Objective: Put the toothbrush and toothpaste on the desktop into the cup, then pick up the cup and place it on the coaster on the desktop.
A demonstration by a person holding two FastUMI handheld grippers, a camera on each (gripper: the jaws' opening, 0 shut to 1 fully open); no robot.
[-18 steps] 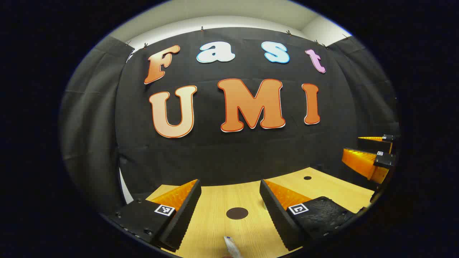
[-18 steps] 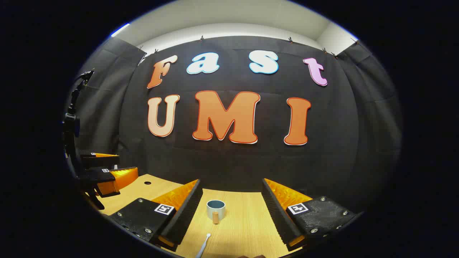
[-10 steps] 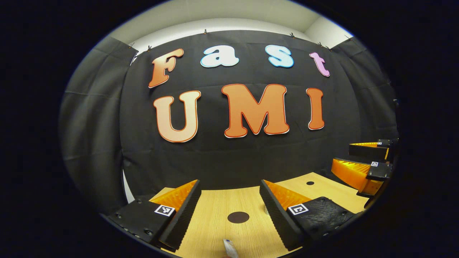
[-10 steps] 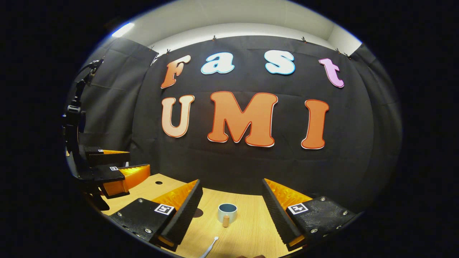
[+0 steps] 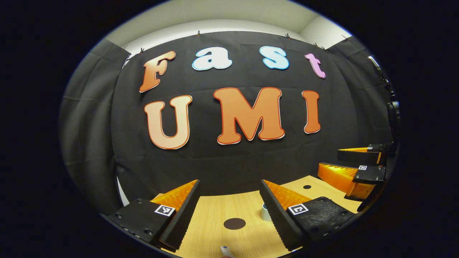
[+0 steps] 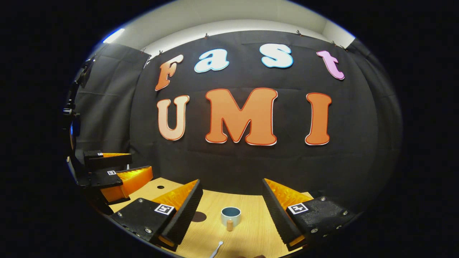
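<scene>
In the left gripper view, the left claw hung above the pale wooden worktop with its fingers spread wide and nothing between them. Between the fingers, flat on the wood, lay the dark round coaster, and the end of the toothpaste showed at the bottom edge, nearer the camera than the coaster. The cup stood upright just beside the right-hand finger, partly hidden by it and a little beyond the coaster. Off to the right, the other claw showed above the worktop, its fingers apart. In the right gripper view, the right claw was likewise spread and holding nothing. Between its fingers the cup stood upright on the worktop, its inside blue and a small wooden handle on the near side. The coaster lay just to the cup's left, partly behind the left-hand finger. The white toothbrush lay at the bottom edge, near the cup but apart from it. The left claw showed at the far left, also spread.
</scene>
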